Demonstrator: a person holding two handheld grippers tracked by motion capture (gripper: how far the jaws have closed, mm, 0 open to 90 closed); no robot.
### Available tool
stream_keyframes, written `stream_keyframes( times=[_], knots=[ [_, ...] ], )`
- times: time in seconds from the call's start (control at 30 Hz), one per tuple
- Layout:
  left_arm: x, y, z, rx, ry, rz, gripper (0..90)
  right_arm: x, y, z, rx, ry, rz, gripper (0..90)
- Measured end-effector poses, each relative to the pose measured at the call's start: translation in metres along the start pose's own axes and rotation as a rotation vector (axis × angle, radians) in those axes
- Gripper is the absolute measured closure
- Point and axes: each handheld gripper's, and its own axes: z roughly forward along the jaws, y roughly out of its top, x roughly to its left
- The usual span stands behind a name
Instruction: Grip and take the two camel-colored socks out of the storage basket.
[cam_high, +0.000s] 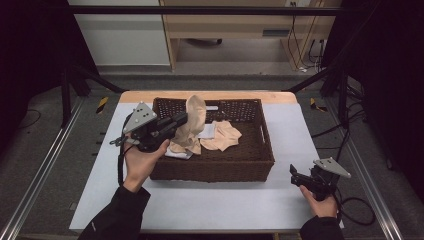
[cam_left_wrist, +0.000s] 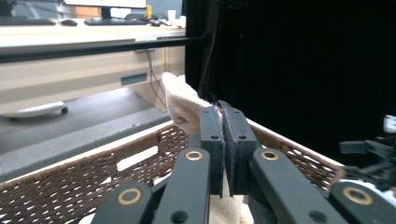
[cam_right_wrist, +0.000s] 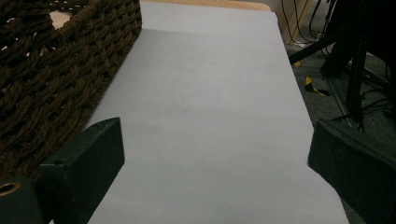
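Grey surface (cam_high: 200, 200): wicker basket (cam_high: 210, 167) holds beige socks (cam_high: 222, 135); my left tool (cam_high: 181, 120) clamps one sock (cam_high: 195, 117), lower end hidden; right tool (cam_high: 295, 175) wide, empty.

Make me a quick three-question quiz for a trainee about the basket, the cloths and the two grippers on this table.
1. True or false: the left gripper is clamped on a beige cloth above the wicker basket.
2. How do the right gripper's jaws stand? A) wide apart with nothing between them B) closed on a cloth C) closed on the basket rim
3. Fill in: a second beige cloth lies ____ the basket.

Key
1. True; in the left gripper view the jaws pinch the fabric.
2. A; the right gripper view has bare table between them.
3. Inside.
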Motion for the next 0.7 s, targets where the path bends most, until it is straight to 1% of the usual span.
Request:
stream_keyframes(
  times=[0.1, 0.23, 0.47, 0.57, 0.7],
  knots=[
    [-0.01, 0.0, -0.01, -0.005, -0.027, 0.018, 86.9, 0.001, 0.0, -0.001, -0.003, 0.0, 0.002, 4.1],
    [-0.022, -0.006, -0.023, -0.021, -0.059, 0.032, 86.9, 0.0, 0.0, -0.002, -0.007, -0.001, 0.003, 4.1],
    [-0.038, -0.02, -0.039, 0.0, -0.103, 0.053, 86.8, 0.001, 0.0, -0.002, -0.004, -0.001, 0.002, 4.1],
    [-0.044, -0.029, -0.043, 0.018, -0.122, 0.062, 86.9, 0.001, 0.0, -0.003, -0.006, -0.003, 0.003, 4.1],
    [-0.053, -0.043, -0.046, 0.05, -0.146, 0.078, 86.8, 0.001, 0.0, -0.003, -0.009, -0.005, 0.0, 4.1]
  ],
)
